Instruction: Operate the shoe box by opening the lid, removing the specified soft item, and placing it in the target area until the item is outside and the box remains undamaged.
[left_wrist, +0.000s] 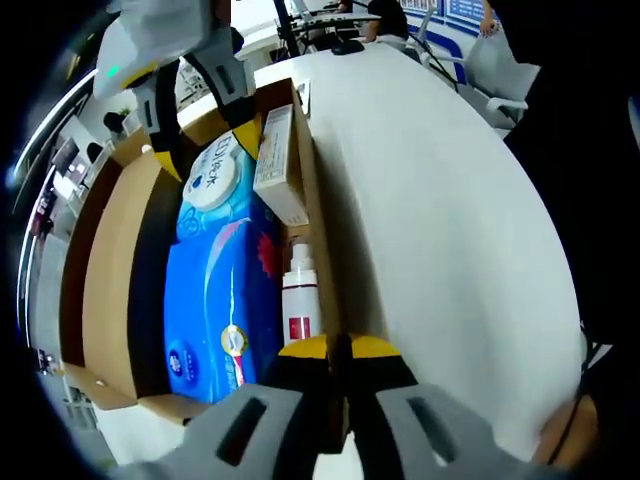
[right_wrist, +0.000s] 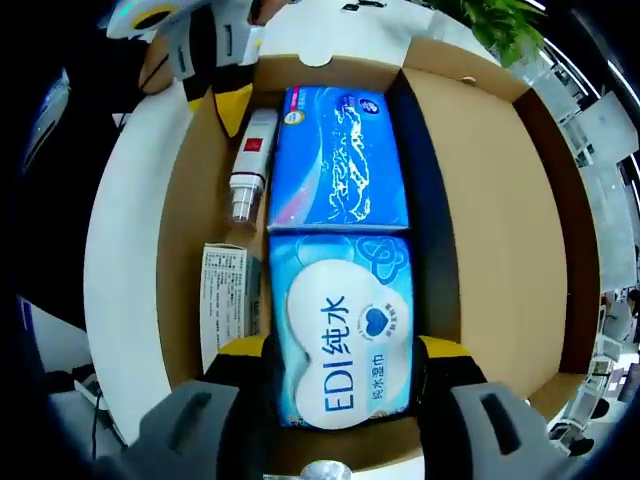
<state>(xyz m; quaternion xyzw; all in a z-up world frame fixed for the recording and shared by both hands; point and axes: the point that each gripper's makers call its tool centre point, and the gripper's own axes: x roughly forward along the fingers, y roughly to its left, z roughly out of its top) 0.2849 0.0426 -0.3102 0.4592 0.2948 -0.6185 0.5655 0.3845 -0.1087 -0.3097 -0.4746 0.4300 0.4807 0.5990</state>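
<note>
Cardboard shoe box (right_wrist: 190, 240), brown and open, sits on the white table (left_wrist: 450, 230) with its lid flap (right_wrist: 500, 220) folded outward. Your right gripper (right_wrist: 342, 385) has its yellow-tipped fingers (right_wrist: 440, 355) spread around the near end of the blue-and-white wet-wipes soft pack (right_wrist: 340, 330), which remains inside the box; that end is cut off from view. Your left gripper (left_wrist: 338, 350) pinches the box wall, fingers pressed together. Beside the packs lie a white spray bottle (right_wrist: 250, 170) and a small white carton (right_wrist: 225, 295).
</note>
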